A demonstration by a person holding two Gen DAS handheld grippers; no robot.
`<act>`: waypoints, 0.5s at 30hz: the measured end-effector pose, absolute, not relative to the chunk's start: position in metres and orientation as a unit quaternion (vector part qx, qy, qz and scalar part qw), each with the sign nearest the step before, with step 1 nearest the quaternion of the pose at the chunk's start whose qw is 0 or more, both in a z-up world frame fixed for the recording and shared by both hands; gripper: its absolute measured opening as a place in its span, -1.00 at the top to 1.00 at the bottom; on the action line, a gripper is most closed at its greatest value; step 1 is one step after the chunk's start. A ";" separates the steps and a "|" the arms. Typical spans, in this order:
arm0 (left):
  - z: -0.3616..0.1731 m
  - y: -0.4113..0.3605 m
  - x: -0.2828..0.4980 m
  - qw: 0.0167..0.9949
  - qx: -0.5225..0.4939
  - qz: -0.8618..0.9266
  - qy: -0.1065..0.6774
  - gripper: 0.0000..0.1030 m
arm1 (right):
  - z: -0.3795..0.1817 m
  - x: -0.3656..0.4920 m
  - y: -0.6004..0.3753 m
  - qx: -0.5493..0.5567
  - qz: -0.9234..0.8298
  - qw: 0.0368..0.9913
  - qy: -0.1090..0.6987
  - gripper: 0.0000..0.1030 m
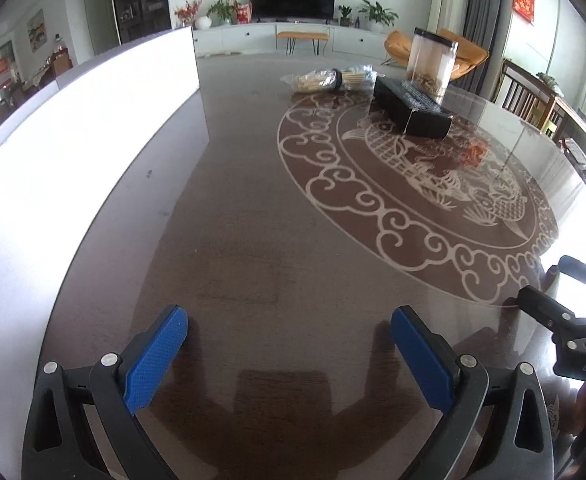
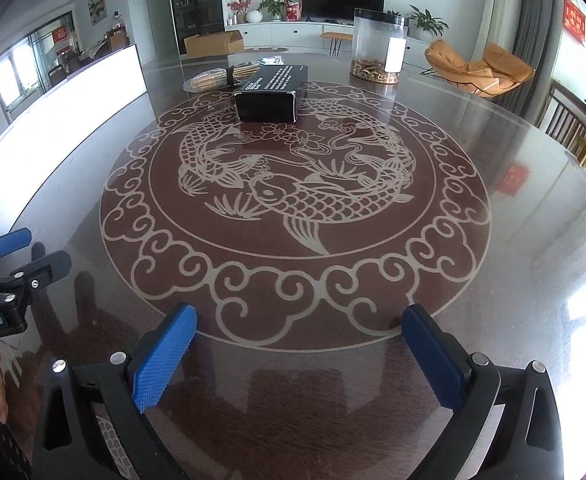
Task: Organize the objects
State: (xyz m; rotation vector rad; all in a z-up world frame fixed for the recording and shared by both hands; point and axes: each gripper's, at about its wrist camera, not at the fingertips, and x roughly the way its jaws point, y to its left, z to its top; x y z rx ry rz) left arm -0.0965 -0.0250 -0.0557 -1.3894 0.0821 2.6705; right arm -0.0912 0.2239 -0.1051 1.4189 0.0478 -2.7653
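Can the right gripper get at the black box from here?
Probably yes: the right gripper is open, and only bare table lies between it and the black box, whose near end faces it.

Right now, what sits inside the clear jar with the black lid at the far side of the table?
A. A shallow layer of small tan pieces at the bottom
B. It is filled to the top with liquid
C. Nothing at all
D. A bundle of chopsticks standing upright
A: the clear jar shows a shallow layer of small tan pieces at its bottom, with the rest of it see-through.
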 end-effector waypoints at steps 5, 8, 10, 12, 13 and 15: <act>-0.057 -0.022 -0.097 0.062 -0.461 0.885 0.034 -1.00 | -0.105 -0.091 0.224 0.456 -0.889 0.017 0.015 -1.00; -0.057 -0.022 -0.097 0.062 -0.461 0.885 0.034 -1.00 | -0.105 -0.091 0.224 0.456 -0.889 0.017 0.015 -1.00; -0.057 -0.022 -0.097 0.062 -0.461 0.885 0.034 -1.00 | -0.105 -0.091 0.224 0.457 -0.889 0.017 0.015 -1.00; -0.057 -0.022 -0.097 0.062 -0.461 0.885 0.034 -1.00 | -0.105 -0.091 0.224 0.457 -0.889 0.018 0.015 -1.00; -0.057 -0.022 -0.097 0.061 -0.461 0.884 0.035 -1.00 | -0.105 -0.090 0.225 0.457 -0.889 0.019 0.015 -1.00; -0.057 -0.022 -0.097 0.062 -0.464 0.883 0.036 -1.00 | -0.106 -0.090 0.224 0.457 -0.889 0.019 0.015 -1.00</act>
